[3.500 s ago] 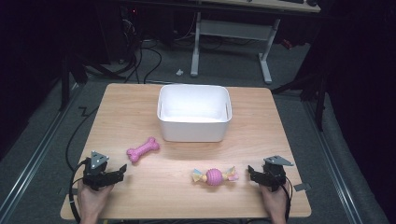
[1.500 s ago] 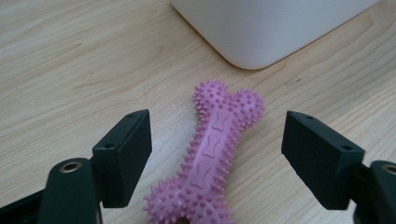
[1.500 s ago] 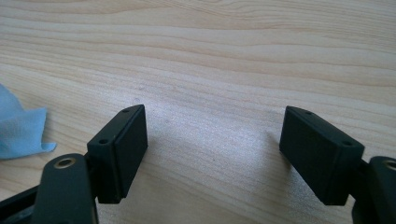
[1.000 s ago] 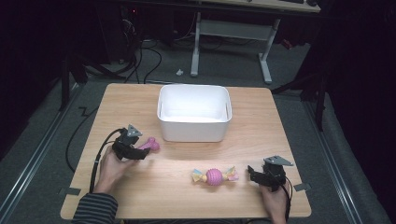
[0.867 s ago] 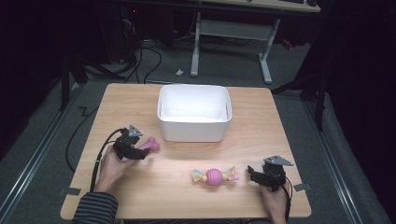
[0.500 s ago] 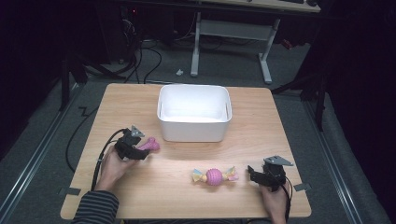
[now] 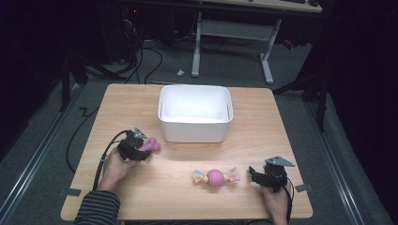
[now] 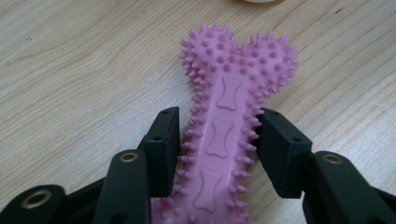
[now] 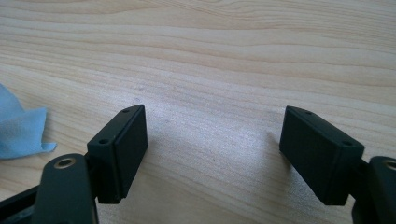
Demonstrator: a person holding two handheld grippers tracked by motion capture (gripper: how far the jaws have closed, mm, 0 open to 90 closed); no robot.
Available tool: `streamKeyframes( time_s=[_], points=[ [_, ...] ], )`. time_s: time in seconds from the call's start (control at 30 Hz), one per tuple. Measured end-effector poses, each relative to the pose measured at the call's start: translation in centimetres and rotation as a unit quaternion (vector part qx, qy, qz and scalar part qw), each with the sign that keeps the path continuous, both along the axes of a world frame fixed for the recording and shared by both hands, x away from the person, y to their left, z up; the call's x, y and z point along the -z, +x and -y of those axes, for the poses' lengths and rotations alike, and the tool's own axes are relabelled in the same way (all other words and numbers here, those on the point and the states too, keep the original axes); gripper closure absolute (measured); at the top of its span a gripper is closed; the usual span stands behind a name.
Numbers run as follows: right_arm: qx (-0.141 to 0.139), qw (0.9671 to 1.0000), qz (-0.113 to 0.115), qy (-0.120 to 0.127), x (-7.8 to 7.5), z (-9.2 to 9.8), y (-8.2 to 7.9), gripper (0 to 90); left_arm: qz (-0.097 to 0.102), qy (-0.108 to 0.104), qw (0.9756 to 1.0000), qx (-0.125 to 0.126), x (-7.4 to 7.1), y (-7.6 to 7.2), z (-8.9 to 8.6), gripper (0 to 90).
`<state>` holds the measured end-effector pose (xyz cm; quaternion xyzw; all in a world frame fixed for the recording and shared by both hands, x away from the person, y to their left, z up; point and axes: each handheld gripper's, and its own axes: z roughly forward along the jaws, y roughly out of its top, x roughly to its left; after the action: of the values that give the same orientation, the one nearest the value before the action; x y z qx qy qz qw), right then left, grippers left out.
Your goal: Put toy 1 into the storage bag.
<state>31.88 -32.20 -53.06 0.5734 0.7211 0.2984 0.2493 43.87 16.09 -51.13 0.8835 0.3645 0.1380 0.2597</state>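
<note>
Left gripper view: the shaft of a pink spiked bone-shaped chew toy (image 8: pixel 219 140) is seen between the two black jaws of the left gripper (image 8: pixel 217 149), lying flat on the wooden surface (image 8: pixel 70 70), its knobbed end pointing away from the camera. The jaws have just been closing on it; the spikes along both sides of the shaft are met by the inner faces, so the toy is clamped at its middle. From the high view, the left gripper (image 7: pixel 141 151) is found at the near left part of the surface (image 7: pixel 281 140), with the bone toy (image 7: pixel 151 145) just in front of the near left corner of a white rectangular bin (image 7: pixel 195 112), close to it but apart. A pink ball toy with pastel cloth ends (image 7: pixel 215 176) is placed nearer the person's edge, between the two hands. Just to its right, the right gripper (image 7: pixel 256 174) is held low over the surface. In the right gripper view its jaws (image 9: pixel 212 154) are spread wide over bare wood, nothing between them, and a light blue cloth corner (image 9: pixel 18 130) is seen at the left edge.
</note>
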Motion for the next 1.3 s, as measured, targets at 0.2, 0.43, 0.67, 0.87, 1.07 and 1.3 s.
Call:
streamKeyframes(
  time_s=[0.2,0.43,0.67,0.87,1.07,1.3],
  points=[
    [0.0,1.0,0.0,0.0,0.0,0.0,0.0,23.6,0.002,0.0,1.0,0.006,0.0,0.0,-0.1,54.3],
    [0.0,1.0,0.0,0.0,0.0,0.0,0.0,23.6,0.004,0.004,1.0,0.005,-0.1,-0.1,-0.1,58.4],
    [0.0,1.0,0.0,0.0,0.0,0.0,0.0,23.5,0.005,-0.004,1.0,0.002,-0.4,-0.3,-0.2,58.9],
    [-0.002,1.0,0.0,0.0,0.0,0.0,0.0,23.6,0.009,-0.018,0.9997,0.009,-1.0,-0.9,-0.1,59.0],
    [-0.003,1.0,0.001,0.0,0.0,0.0,0.0,23.5,0.012,-0.034,0.9992,0.016,-1.7,-1.5,0.1,59.1],
    [-0.003,1.0,0.001,0.0,0.0,0.0,0.0,23.5,0.008,-0.073,0.9972,0.013,-2.5,-2.0,-0.1,59.2]
  ],
)
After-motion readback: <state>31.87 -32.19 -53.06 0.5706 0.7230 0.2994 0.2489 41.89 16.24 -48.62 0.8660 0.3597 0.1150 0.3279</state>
